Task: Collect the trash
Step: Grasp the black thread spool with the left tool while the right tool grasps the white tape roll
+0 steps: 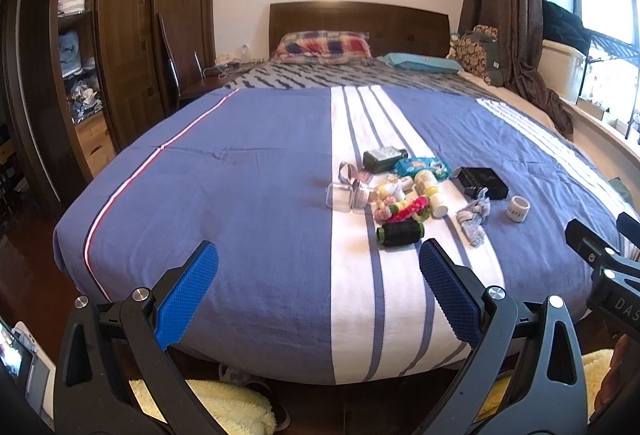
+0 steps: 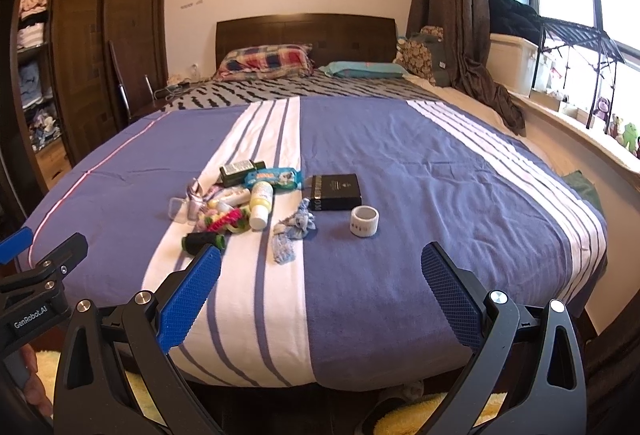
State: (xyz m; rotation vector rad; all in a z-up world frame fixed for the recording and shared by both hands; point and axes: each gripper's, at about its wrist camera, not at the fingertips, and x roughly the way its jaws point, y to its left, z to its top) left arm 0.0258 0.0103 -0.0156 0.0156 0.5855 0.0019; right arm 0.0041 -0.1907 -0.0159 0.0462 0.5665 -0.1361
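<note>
Both the left gripper (image 1: 318, 261) and right gripper (image 2: 320, 263) hung released, holding nothing, short of the bed (image 2: 400, 275); the clutter pile (image 2: 240, 203) lay untouched mid-bed; judging, collection hadn't begun; next, reach forward.

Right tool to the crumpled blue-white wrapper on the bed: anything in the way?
Nothing visible. The right tool hangs open over the near edge of the bed, and only bare bedspread lies between it and the crumpled wrapper. The black spool and white tape roll sit off to either side.
</note>
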